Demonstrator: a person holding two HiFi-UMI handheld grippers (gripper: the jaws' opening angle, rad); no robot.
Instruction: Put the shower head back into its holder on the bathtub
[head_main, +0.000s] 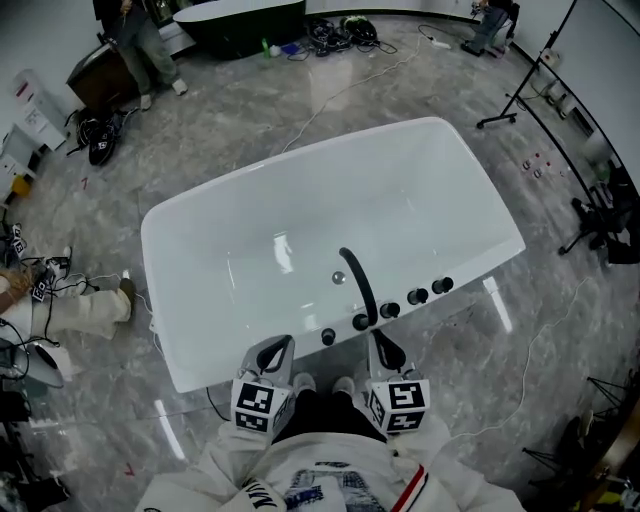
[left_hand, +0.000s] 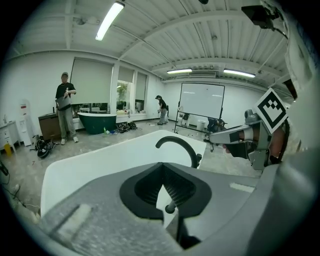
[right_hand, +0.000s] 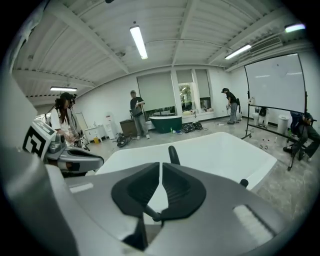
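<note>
**Both hand-held grippers clenched and empty at the tub's near rim**

The white bathtub (head_main: 300, 165) stands alone on the grey marble floor (head_main: 400, 80), with bare floor on every side. Its long axis runs from lower left to upper right in the head view. A light stand (head_main: 540, 90) and loose cables lie well beyond the far right corner. A seated person's legs (head_main: 80, 305) are off the left end.

A row of black fittings (head_main: 418, 296) sits along the near rim, just ahead of the person. From that row a black arched spout (head_main: 360, 280) rises and curves out over the basin. It points away from the person and slightly left, and its tip hangs near the drain (head_main: 338, 277). The shower head cannot be singled out from the other dark pieces on this rim, so its heading cannot be told.

The left hand-held gripper (head_main: 272, 350) and the right hand-held gripper (head_main: 385, 350) hover side by side, close to the person's chest and just short of the near rim. Both point toward the tub, and the fittings lie just ahead of and between them. In its own view the left one's pads meet at the tips with nothing caught. The right one's jaws show only a thin slit and also hold nothing.
</note>
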